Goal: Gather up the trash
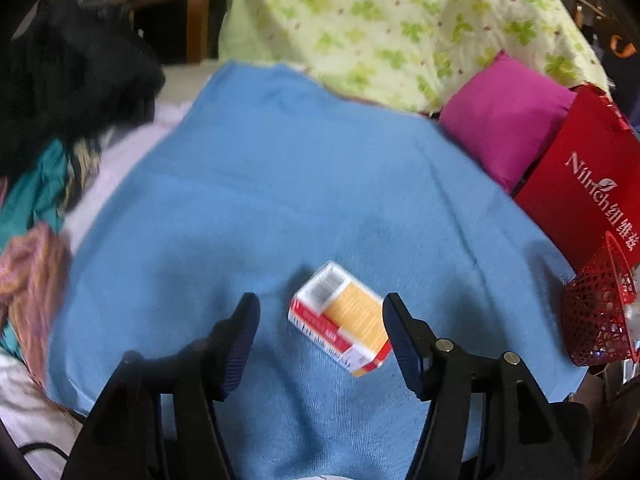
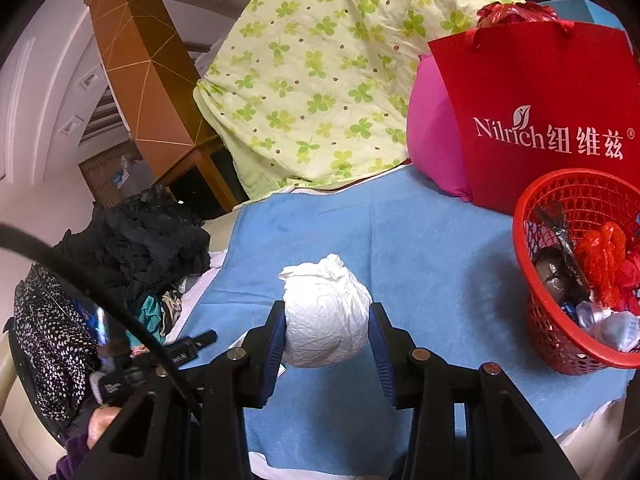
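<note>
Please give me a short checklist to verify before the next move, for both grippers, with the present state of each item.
1. Right gripper holds the crumpled white paper ball: ok, both pads press on it.
2. Red mesh basket is upright with its mouth free for a drop: ok; it already holds trash but has room.
3. Left gripper is open around the small carton: ok, jaws stand apart and the pads do not touch it.
4. Carton centred between the left fingers: not ok, it lies nearer one finger and askew.
5. Carton lies flat on the blue blanket: ok.
6. Left view sharp enough to judge the height above the carton: cannot tell, it is blurred.
</note>
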Demonstrator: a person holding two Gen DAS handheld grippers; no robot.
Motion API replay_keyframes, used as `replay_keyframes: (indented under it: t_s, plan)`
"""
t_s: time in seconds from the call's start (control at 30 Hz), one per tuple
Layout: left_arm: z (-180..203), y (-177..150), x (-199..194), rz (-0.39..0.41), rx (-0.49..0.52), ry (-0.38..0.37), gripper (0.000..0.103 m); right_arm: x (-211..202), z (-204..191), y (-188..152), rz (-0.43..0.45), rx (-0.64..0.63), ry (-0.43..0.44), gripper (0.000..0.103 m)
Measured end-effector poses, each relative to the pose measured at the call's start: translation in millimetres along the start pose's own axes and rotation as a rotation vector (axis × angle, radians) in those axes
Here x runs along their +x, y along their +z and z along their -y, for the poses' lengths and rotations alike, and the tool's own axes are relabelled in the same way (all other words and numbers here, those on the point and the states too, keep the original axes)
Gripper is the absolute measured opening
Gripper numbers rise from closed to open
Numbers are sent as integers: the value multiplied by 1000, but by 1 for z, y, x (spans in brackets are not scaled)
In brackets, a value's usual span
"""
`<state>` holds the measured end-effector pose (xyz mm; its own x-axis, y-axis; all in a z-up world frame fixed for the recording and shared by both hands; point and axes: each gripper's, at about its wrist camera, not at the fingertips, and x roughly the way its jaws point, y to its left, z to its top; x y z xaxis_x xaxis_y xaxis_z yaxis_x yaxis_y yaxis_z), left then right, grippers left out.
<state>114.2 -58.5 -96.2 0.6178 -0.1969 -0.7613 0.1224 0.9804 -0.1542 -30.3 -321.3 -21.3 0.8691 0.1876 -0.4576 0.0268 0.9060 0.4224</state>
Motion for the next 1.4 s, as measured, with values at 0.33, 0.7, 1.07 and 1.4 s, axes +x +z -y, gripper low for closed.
replay_keyframes:
  t_s: [0.33, 0.7, 1.07, 1.4]
  plan:
    - [15, 17, 50, -114, -108, 50, 69, 12, 0, -10, -39, -7, 9, 44]
    - [19, 13, 78, -202, -183, 81, 69, 26, 8, -25, -95, -1, 24, 44]
    - [25, -9, 73, -221, -123, 37, 59, 32, 3, -30, -113, -13, 26, 44]
    - [40, -1, 23, -59, 14, 36, 47, 27, 0, -27, -90, -20, 20, 44]
